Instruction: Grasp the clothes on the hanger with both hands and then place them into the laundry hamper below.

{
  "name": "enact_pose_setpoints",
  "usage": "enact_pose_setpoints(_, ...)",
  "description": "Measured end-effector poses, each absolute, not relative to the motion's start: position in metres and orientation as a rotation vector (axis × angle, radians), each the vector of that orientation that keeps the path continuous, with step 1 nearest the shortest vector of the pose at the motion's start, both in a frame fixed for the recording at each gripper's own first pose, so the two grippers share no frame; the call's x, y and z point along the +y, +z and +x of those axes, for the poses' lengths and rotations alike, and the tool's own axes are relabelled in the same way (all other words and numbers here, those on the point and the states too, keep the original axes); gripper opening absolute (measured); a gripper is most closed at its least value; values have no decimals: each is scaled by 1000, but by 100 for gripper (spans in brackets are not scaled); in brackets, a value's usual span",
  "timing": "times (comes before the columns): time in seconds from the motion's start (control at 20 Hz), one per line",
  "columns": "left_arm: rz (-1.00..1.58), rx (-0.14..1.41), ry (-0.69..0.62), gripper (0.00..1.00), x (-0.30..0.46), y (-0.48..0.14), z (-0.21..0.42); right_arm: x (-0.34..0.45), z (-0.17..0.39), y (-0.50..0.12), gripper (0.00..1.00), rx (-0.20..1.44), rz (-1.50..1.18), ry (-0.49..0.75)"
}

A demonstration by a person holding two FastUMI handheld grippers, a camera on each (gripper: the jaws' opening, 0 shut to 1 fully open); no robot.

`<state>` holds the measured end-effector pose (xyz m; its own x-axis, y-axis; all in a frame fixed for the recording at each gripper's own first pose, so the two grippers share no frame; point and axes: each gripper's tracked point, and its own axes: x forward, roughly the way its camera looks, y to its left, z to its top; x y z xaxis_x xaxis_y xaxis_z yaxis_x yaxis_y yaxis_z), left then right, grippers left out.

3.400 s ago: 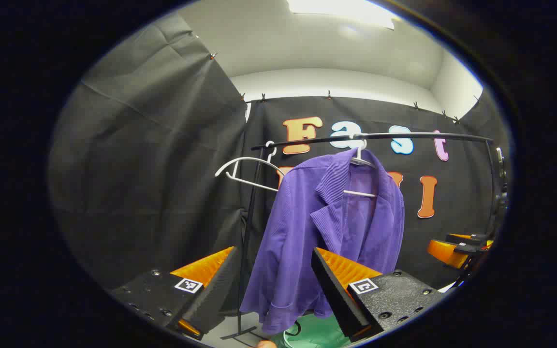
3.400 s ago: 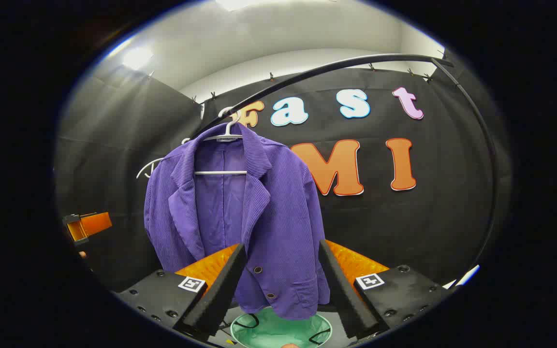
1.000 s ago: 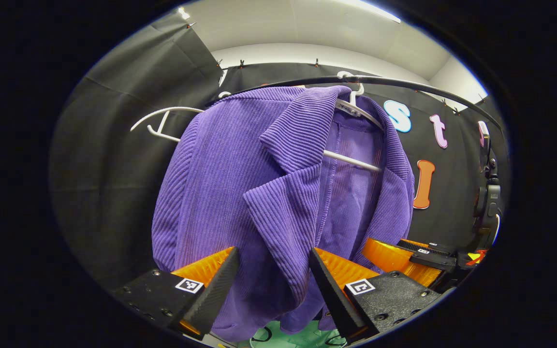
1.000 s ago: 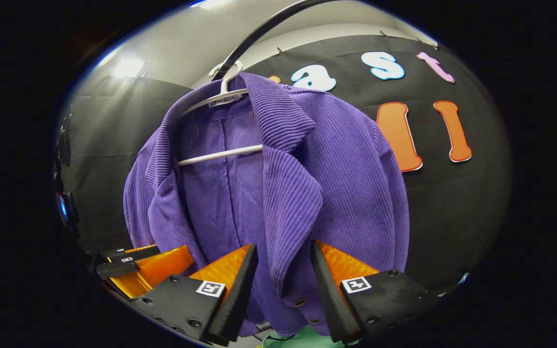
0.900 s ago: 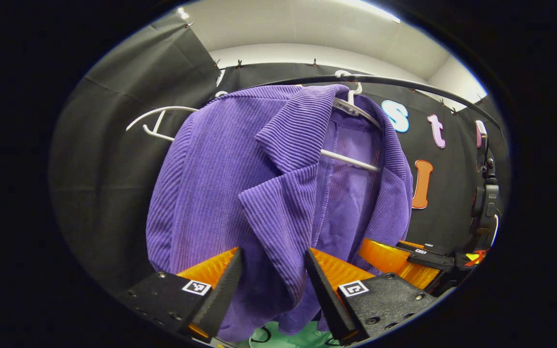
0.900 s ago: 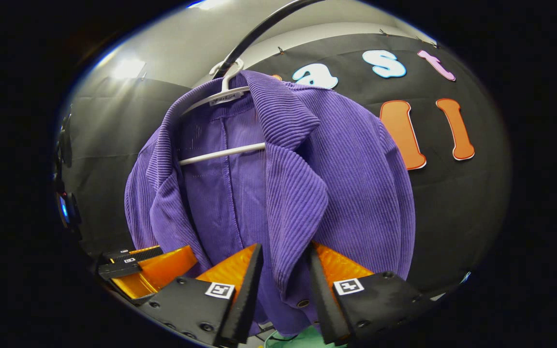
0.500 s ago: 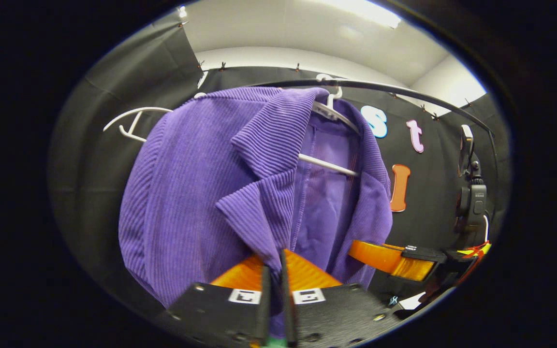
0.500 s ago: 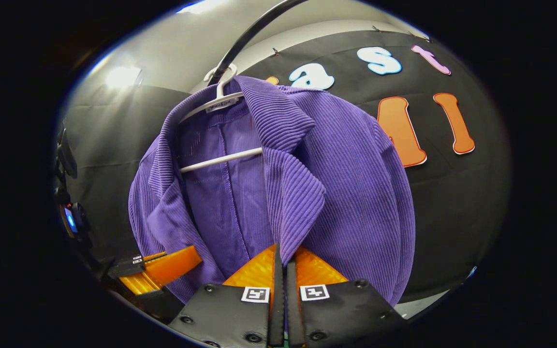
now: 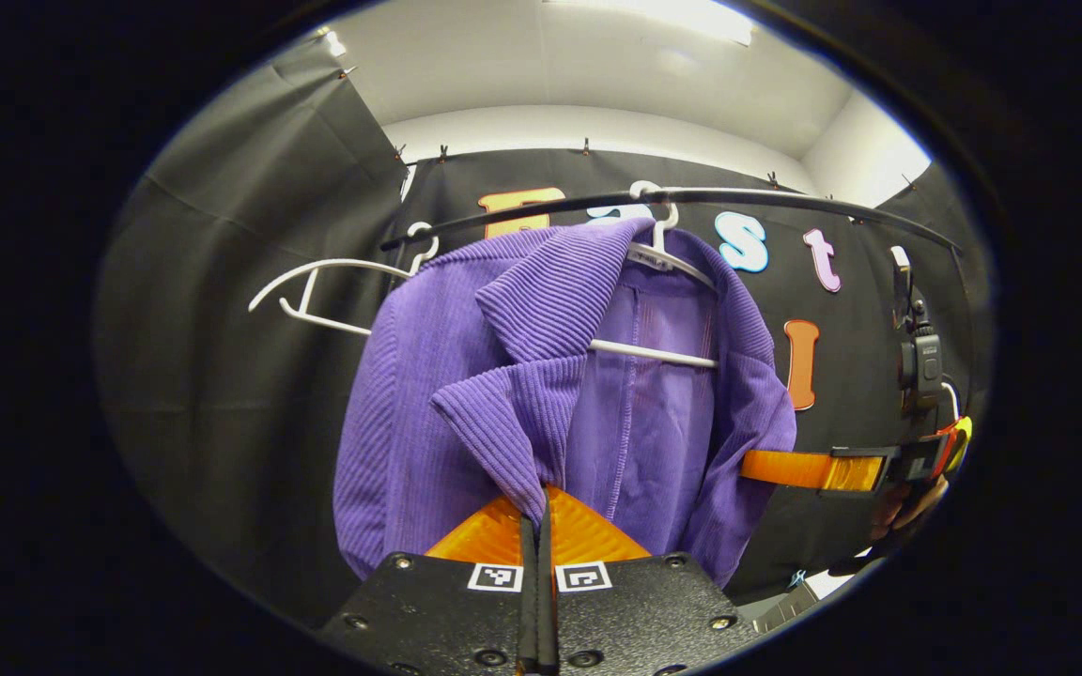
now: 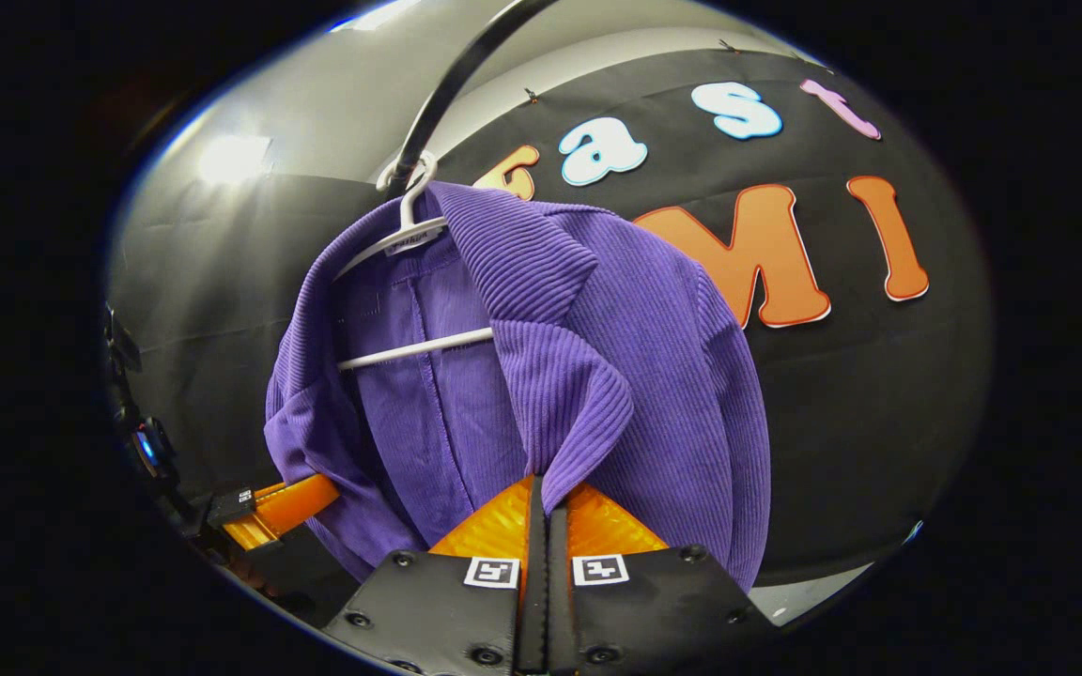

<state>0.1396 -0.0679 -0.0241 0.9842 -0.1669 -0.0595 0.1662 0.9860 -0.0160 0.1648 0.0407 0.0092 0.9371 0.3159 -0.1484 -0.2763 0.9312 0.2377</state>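
A purple ribbed jacket (image 9: 428, 404) hangs on a white hanger (image 9: 658, 352) from the black rail (image 9: 785, 202). My left gripper (image 9: 538, 512) is shut on the front edge of one lapel. In the right gripper view the same jacket (image 10: 663, 376) hangs from its hanger (image 10: 409, 352), and my right gripper (image 10: 541, 488) is shut on the edge of the other lapel. The right gripper (image 9: 809, 469) also reaches in from the right in the left gripper view, with a hand (image 9: 903, 507) behind it. The left gripper (image 10: 283, 507) shows at the lower left of the right gripper view.
An empty white hanger (image 9: 320, 291) hangs on the rail to the left of the jacket. A camera on a stand (image 9: 917, 352) is at the far right of the left gripper view. Black cloth walls close the booth behind and at the sides.
Both grippers came up to the jacket and shut on its two lapels. In the last half second they pulled back a little, drawing the lapels outward.
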Motion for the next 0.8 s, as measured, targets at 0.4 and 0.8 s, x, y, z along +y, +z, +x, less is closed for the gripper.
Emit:
enact_pose_setpoints(0.4, 62, -15, -107, 0, -18, 37, 122, -22, 193, 51, 8, 267, 310, 252)
enact_pose_setpoints(0.8, 144, -114, 29, 0, 51, 105, 126, -70, 232, 83, 7, 303, 399, 192)
